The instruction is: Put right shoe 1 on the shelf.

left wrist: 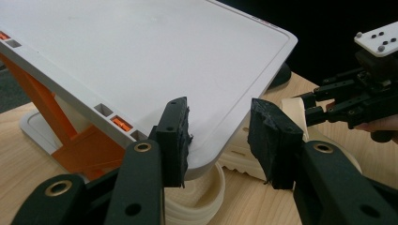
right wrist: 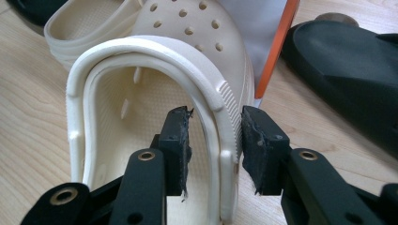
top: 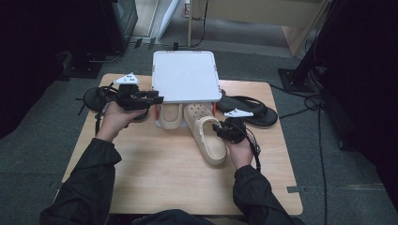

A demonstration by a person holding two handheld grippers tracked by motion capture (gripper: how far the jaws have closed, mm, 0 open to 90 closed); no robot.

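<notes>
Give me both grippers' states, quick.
Left gripper: open, jaws either side of the white shelf's corner, gripping nothing.
Right gripper: open, jaws straddle the cream clog's side wall, pads apart from it.

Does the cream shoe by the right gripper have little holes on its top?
Yes, the right gripper view shows round holes dotted across the top of the cream shoe, beyond its heel strap.

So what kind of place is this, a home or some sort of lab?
Probably a lab or studio set up for recording, not a home: grey carpet floor with cables trailing across it, dark stands around a lone wooden table, and shoes laid by a small white shoe rack.
</notes>
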